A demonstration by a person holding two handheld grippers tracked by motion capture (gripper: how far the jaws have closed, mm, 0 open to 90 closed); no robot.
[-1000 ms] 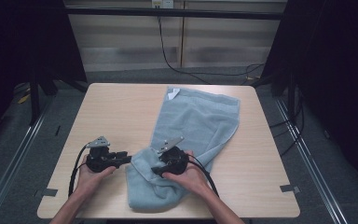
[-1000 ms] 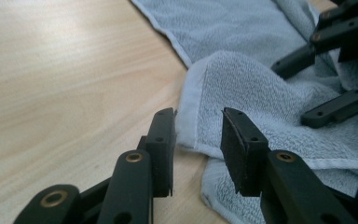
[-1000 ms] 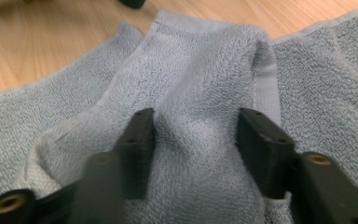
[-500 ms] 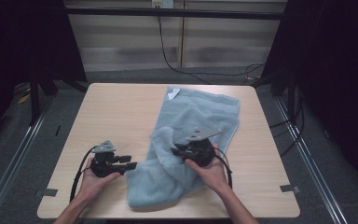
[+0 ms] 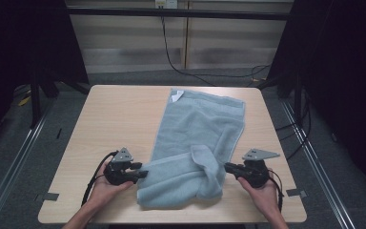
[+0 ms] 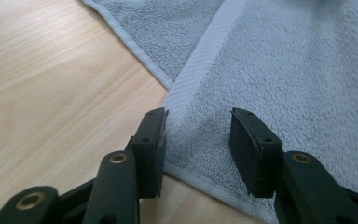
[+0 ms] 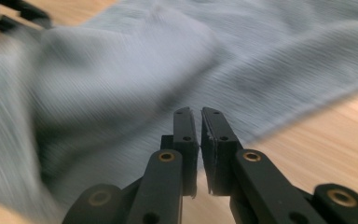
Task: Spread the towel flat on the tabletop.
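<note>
Left gripper (image 6: 196,140): jaws part-spread, having just closed a little; the hemmed corner of the towel (image 6: 279,70) lies between the pads, the left pad at the hem edge, the right pad standing clear of the pile; no pinch is made. In the high view the left gripper (image 5: 142,174) sits at the near-left edge of the towel (image 5: 198,138).

Right gripper (image 7: 198,140): jaws just closed and now pressed together with nothing between them; the towel (image 7: 121,79) lies ahead of the tips, blurred by motion. In the high view the right gripper (image 5: 228,167) stands on bare wood just right of the bunched fold, apart from the fabric.

Task status, as judged: the near end of the towel is turned up and rumpled into a loose, uneven fold; the far end lies flat toward the back of the table (image 5: 119,119), with a white tag (image 5: 176,96) at its far-left corner; folding is begun but not squared; both near corners remain to be gripped and the fold straightened or carried further.

Edges and clearance: the near hem lies close to the front table edge; the right towel edge runs near the right table edge, leaving a narrow strip for the right hand; the left half of the tabletop is bare and offers wide room; the far hem stops short of the back edge.
</note>
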